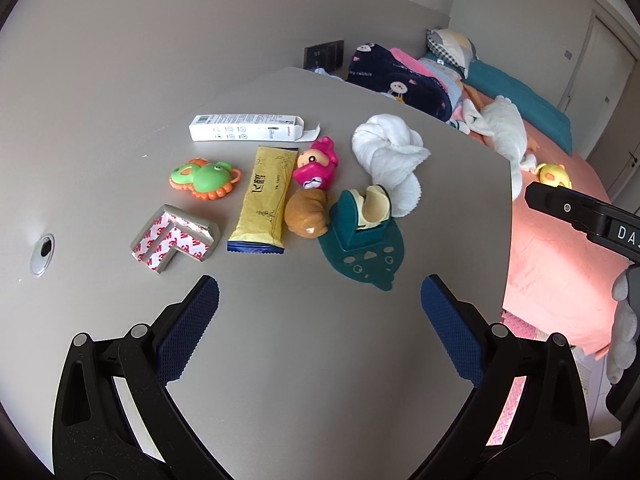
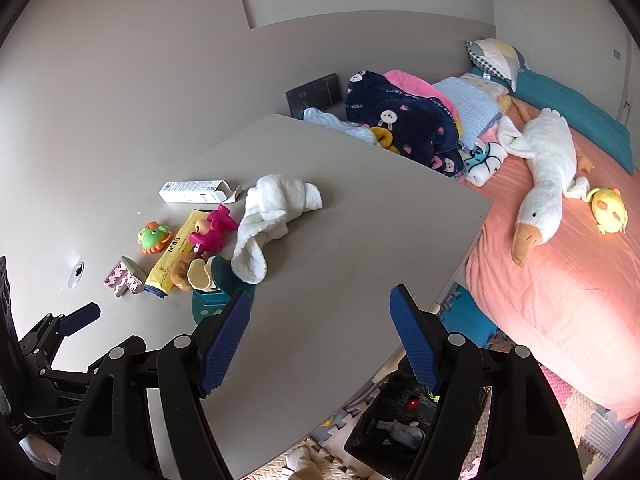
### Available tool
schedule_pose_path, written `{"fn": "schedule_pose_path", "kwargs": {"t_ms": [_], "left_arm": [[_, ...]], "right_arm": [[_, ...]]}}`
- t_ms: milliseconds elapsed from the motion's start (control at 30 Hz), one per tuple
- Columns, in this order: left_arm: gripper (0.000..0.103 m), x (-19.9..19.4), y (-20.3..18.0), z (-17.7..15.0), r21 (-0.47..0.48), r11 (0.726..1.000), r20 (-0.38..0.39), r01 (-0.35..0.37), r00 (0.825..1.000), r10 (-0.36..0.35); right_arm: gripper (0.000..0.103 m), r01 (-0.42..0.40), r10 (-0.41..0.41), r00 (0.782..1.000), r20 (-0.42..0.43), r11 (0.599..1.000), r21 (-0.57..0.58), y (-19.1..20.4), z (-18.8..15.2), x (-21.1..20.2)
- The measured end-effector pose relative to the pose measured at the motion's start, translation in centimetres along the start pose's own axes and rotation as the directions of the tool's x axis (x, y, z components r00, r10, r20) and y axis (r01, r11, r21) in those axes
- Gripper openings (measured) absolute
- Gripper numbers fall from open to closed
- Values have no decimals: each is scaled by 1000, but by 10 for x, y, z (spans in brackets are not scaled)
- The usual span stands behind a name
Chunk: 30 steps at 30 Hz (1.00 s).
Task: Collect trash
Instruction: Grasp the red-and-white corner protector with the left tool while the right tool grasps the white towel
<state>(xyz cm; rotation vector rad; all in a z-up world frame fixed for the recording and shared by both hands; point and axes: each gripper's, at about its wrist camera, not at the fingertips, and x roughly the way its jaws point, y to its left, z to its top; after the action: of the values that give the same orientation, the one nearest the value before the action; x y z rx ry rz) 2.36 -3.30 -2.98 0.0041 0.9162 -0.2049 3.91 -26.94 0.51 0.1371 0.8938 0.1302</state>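
Yellow wrapper lengthwise away from both gaping, empty claws.

Soft, even daylight, sharp focus, faint shadows, strong fisheye bending and dark vignetting at the corners.

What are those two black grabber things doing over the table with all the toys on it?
A person holds one grabber in each hand, and both are open and empty. The left gripper hovers over the grey table near a pile: a yellow wrapper, a white box, a green frog toy, a pink toy and a white towel. The right gripper hangs near the table's edge. Nothing has been picked up yet.
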Motion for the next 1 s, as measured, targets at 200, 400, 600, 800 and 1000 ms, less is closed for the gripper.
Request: {"fn": "schedule_pose_path", "kwargs": {"t_ms": [200, 400, 600, 800, 1000], "left_arm": [[98, 6, 29, 4, -47, 998, -7, -35, 999, 34], [98, 18, 53, 9, -81, 995, -24, -61, 998, 59], [98, 33, 79, 18, -119, 989, -36, -91, 996, 87], [98, 45, 99, 26, -149, 982, -43, -119, 993, 114], [98, 62, 111, 32, -165, 977, -60, -134, 990, 125]], "right_arm": [[73, -11, 11, 1000, -13, 1000, -22, 17, 12, 21], [73, -17, 16, 1000, -21, 999, -34, 30, 25, 40], [73, -21, 19, 999, -34, 999, -32, 35, 38, 63], [73, -23, 21, 998, -51, 999, -39, 44, 49, 86], [73, -17, 15, 997, -70, 999, -32, 47, 57, 110]]}}
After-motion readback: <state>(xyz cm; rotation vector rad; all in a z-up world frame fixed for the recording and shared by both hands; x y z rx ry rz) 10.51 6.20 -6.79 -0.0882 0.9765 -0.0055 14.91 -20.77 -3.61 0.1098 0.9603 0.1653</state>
